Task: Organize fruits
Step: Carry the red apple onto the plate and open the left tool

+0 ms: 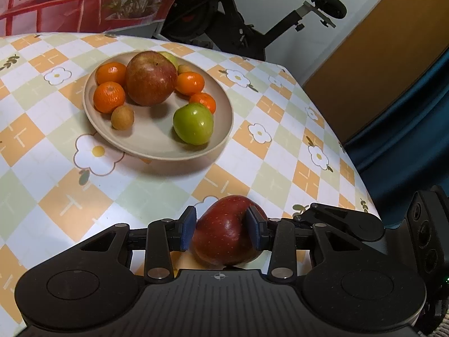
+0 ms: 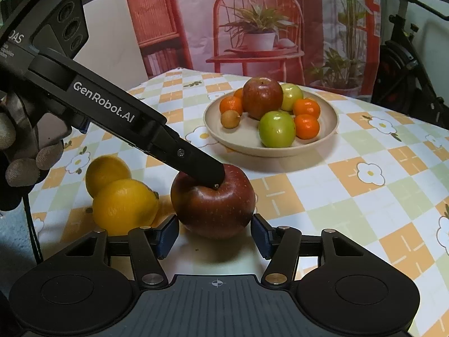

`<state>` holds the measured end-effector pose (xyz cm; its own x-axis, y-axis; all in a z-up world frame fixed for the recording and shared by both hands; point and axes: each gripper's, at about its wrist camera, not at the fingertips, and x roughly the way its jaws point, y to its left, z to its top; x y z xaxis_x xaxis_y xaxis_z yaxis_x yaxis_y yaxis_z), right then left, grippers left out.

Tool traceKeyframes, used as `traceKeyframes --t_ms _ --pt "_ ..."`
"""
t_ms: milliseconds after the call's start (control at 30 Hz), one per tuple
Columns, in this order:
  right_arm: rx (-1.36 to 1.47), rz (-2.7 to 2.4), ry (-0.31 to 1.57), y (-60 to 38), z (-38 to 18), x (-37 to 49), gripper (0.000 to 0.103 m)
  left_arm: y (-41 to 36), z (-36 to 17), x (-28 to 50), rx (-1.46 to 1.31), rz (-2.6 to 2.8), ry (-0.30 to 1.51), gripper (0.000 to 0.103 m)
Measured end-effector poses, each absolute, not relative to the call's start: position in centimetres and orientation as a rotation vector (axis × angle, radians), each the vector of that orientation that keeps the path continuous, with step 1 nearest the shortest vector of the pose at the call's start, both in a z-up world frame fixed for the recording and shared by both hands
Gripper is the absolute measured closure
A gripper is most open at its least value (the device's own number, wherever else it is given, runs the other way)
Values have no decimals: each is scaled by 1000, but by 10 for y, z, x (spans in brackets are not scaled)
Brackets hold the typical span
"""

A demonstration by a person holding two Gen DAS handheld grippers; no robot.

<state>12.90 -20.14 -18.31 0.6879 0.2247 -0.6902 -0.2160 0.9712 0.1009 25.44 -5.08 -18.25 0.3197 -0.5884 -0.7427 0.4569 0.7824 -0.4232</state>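
My left gripper (image 1: 223,229) is shut on a dark red apple (image 1: 227,234) low over the checked tablecloth. In the right wrist view the same apple (image 2: 213,205) rests on the table with the left gripper's fingers (image 2: 204,171) around it from above. My right gripper (image 2: 214,234) is open, its pads on either side of the apple's near face, apart from it. Two lemons (image 2: 123,205) lie left of the apple. A beige plate (image 1: 157,148) (image 2: 331,129) holds a large red apple (image 1: 150,78), green apples (image 1: 193,123), several mandarins (image 1: 109,97) and small brown fruits (image 1: 122,117).
The table's right edge (image 1: 345,151) drops off to a blue cloth and an exercise bike (image 1: 252,14). A printed backdrop (image 2: 252,22) hangs behind the table. A gloved hand (image 2: 19,151) holds the left gripper at the table's left side.
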Motion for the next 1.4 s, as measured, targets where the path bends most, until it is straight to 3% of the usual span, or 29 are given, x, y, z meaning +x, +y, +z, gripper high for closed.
traceKeyframes --t_ms 733,900,1400 --pt "-39 281 740 -204 -161 230 50 -29 -157 333 -190 -600 949 63" --pt "-68 290 725 -201 -162 245 51 -18 -164 351 -243 -562 953 76" --pt "-239 299 741 -176 -163 267 54 8 -175 371 -288 -502 962 78"
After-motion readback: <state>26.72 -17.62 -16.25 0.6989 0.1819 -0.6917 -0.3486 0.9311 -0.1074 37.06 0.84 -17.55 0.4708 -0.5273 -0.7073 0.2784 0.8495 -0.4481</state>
